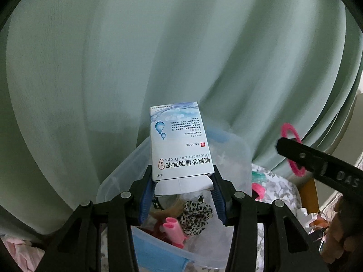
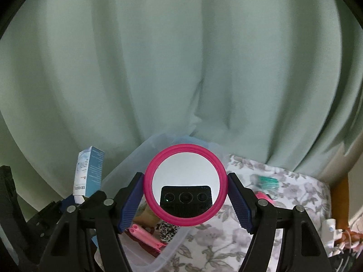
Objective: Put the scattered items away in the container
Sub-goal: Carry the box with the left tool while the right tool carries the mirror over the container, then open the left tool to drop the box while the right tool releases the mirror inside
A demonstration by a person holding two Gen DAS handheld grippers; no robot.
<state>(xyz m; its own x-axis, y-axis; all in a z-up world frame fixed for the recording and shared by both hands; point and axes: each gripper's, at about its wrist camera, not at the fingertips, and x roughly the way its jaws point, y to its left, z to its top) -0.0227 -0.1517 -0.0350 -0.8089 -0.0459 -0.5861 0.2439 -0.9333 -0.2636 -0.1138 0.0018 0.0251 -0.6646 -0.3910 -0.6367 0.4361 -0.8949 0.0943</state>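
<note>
My left gripper (image 1: 183, 182) is shut on a white and blue ear drops box (image 1: 179, 140), held upright over a clear plastic container (image 1: 236, 156). The box also shows at the left of the right wrist view, ear drops box (image 2: 89, 172). My right gripper (image 2: 185, 192) is shut on a round mirror with a pink rim (image 2: 185, 183), above the container (image 2: 140, 156). From the left wrist view the mirror (image 1: 291, 149) shows edge-on at the right. Inside the container lie a leopard-print scrunchie (image 1: 197, 215), a pink clip (image 1: 173, 229) and a roll of tape (image 1: 168, 206).
A pale green curtain (image 1: 158, 56) hangs right behind the container. The container sits on a floral cloth (image 2: 226, 244) with a teal item (image 2: 267, 181) and a pink item (image 2: 264, 197) lying on it. A wooden post (image 2: 340, 195) stands at the right. A hand (image 1: 342, 233) holds the right gripper.
</note>
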